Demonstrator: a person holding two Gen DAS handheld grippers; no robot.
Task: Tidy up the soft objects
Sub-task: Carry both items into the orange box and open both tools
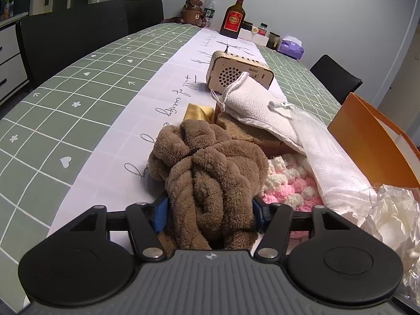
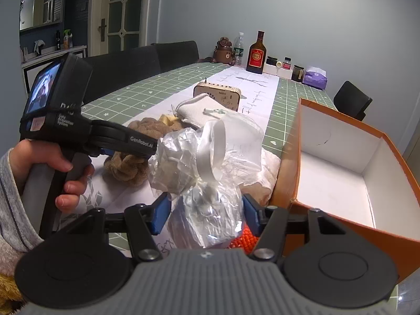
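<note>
- Left gripper (image 1: 210,214), black linkage with blue pads: jaws clamped from both sides on a brown fluffy knotted plush cloth (image 1: 210,173); the cloth's lower end is hidden behind the gripper body. A hand (image 2: 52,168) in a grey sleeve holds this gripper's handle, seen from the right wrist view.
- Brown fluffy knotted plush cloth: lies on the white strip of the green checked tablecloth (image 1: 78,84), left of the orange cardboard box (image 2: 341,173).
- Pink-and-white chunky knit piece (image 1: 291,183): just left of the box, partly buried under a white gauze cloth (image 1: 330,157).
- White terry pouch with drawstring (image 1: 257,105): on top of the pile, with white earphones (image 1: 278,104) resting on it; what lies below it is hard to make out.
- Right gripper (image 2: 204,214): pads pressed on a crinkled clear plastic bag tied with white ribbon (image 2: 204,173); its contents are unclear. An orange textured item (image 2: 244,239) beneath is mostly hidden.
- Orange cardboard box: open, white inside, nothing visible in it; near corner cut off by the gripper.
</note>
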